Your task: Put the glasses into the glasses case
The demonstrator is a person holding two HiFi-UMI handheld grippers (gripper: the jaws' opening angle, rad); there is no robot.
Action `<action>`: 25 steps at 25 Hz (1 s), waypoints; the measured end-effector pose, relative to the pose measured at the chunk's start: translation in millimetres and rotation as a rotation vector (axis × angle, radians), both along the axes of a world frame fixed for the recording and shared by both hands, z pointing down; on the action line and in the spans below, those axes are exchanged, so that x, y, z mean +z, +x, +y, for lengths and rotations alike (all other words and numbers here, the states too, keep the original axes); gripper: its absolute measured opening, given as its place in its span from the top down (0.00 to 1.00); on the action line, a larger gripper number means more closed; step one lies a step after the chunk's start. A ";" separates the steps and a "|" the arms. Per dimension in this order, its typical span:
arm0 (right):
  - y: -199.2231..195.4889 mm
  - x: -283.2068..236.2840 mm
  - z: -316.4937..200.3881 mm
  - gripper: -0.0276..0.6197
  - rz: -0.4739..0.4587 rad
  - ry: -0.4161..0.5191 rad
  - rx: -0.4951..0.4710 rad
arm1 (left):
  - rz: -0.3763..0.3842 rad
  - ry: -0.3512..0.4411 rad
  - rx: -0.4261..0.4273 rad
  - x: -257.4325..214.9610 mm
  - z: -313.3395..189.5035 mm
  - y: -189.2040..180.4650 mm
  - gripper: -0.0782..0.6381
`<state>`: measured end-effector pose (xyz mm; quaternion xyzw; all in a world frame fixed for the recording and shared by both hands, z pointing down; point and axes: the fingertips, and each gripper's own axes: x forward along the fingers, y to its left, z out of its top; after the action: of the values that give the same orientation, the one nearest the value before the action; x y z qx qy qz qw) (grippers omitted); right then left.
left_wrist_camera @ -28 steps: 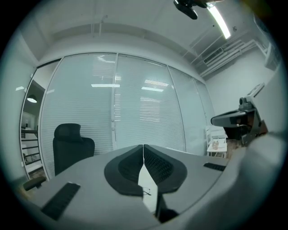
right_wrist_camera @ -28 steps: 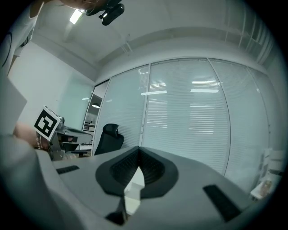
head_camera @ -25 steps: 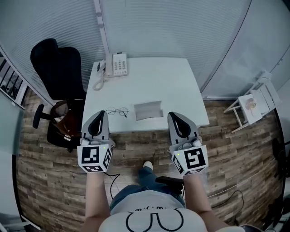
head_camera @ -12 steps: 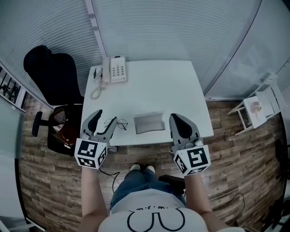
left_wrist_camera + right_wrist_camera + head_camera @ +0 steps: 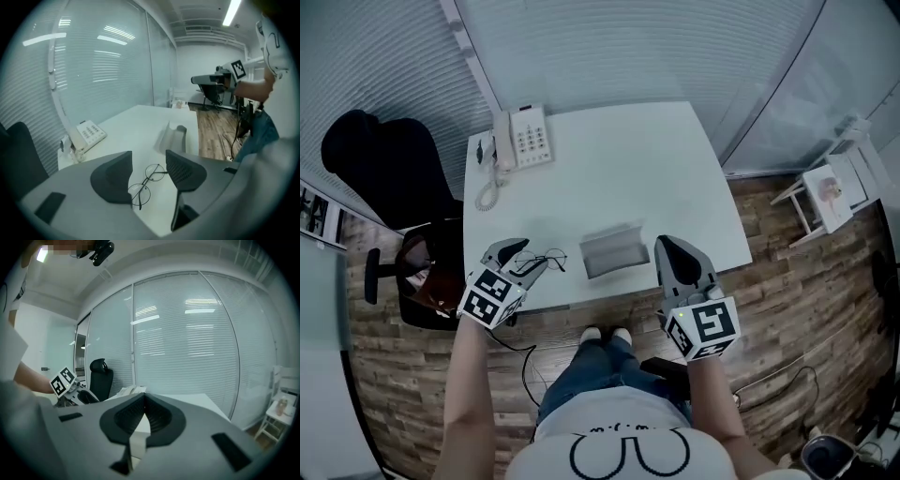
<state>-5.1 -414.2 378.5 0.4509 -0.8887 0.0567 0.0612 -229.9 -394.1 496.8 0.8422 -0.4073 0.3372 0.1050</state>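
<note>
Thin round wire glasses (image 5: 547,260) (image 5: 147,181) lie near the front left of the white table (image 5: 609,169). Just right of them lies the grey glasses case (image 5: 612,251) (image 5: 174,137), open. My left gripper (image 5: 530,257) (image 5: 149,161) tilts down over the glasses. Its jaws have just been opening wide, then eased in slightly. The glasses lie between and below the jaws, and neither pad touches them. My right gripper (image 5: 667,244) (image 5: 143,399) hovers right of the case at the table's front edge, shut on nothing.
A white desk phone (image 5: 520,139) (image 5: 91,133) sits at the table's far left corner. A black office chair (image 5: 375,169) with a brown bag (image 5: 427,272) stands left of the table. A small white stool (image 5: 830,187) is at right. Glass walls with blinds close the back.
My left gripper went from shut to open and dropped forward over the glasses. My right gripper stayed shut and shifted a little.
</note>
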 end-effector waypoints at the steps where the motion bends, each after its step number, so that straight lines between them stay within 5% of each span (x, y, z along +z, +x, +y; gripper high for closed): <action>1: -1.5 5.3 0.4 0.94 0.010 -0.013 0.001 | -0.021 -0.034 0.034 10.9 -0.4 -0.5 0.56; 12: -29.9 40.7 1.2 0.94 0.100 -0.093 -0.028 | -0.115 -0.247 0.232 90.9 -8.9 -12.8 0.63; 25: -36.5 47.5 14.4 0.94 0.140 -0.111 -0.030 | -0.167 -0.225 0.309 110.5 -8.0 -8.1 0.86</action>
<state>-41.6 -399.8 425.9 0.4363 -0.8844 0.0733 0.1489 -238.0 -402.1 607.3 0.8468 -0.2404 0.4612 0.1116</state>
